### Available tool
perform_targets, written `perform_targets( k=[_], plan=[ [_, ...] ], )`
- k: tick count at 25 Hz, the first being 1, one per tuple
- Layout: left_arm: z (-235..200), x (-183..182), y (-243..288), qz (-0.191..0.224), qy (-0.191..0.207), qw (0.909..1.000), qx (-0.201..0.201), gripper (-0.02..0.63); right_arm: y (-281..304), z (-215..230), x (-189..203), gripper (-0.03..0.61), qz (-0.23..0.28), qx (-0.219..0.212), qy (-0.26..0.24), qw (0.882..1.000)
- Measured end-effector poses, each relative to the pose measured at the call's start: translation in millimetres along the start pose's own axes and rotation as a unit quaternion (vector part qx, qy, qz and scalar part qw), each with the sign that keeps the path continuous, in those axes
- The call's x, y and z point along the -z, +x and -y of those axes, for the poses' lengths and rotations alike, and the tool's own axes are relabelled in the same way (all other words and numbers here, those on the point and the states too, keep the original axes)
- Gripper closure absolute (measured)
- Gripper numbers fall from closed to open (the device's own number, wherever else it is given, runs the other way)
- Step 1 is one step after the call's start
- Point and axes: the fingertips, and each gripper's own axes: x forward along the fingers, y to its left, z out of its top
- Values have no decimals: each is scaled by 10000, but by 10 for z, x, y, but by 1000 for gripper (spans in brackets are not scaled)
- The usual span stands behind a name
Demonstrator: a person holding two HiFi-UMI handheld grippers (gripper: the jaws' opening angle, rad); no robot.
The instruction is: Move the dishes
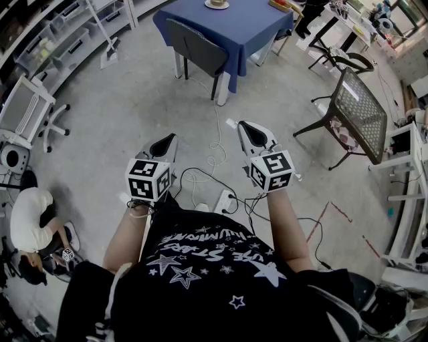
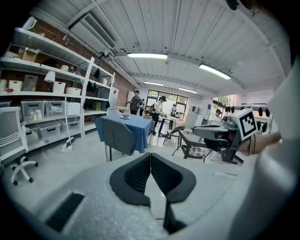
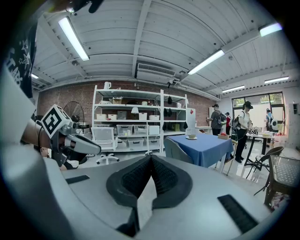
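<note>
Head view — left tongs and right tongs both closed, empty

The white dish on the blue-clothed square table is cut off by the head view's top edge, too small in either gripper view to tell cup from saucer, and the distant standing people show no detail.

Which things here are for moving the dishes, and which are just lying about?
For the job: cup and saucer, blue table under them, left tongs, right tongs (both shut, empty).
Just lying about: grey chair, mesh chair, power strip, shelves.
</note>
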Motion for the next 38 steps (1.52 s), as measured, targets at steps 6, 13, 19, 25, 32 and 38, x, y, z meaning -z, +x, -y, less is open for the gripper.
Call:
perform_targets(
  k=[6, 13, 19, 25, 32, 38],
  plan=[
    [16, 51, -44, -65, -31, 9999, -82, 594, -14, -74, 23, 574, -45, -91, 12, 9999],
    [-28, 113, -112, -120, -60, 9997, -188, 594, 60, -65, 35, 574, -2, -166, 118, 9998],
    [-383, 191, -206, -187, -177, 9989, -393, 594, 355, -100, 4, 572, 212, -190, 554, 9981],
    [-940, -8, 55, -116, -331, 9986, -407, 594, 867, -19, -62, 457, 267, -113, 987, 9947],
    [-1804, -544, 663, -40, -105, 9999, -104, 594, 1906, 141, -304, 271, 61, 78, 921, 9957],
    [-2600, -808, 1047, -86, -336, 9994, -36, 594, 2827, 277, -522, 216, -192, 442, 953, 9943]
  ],
)
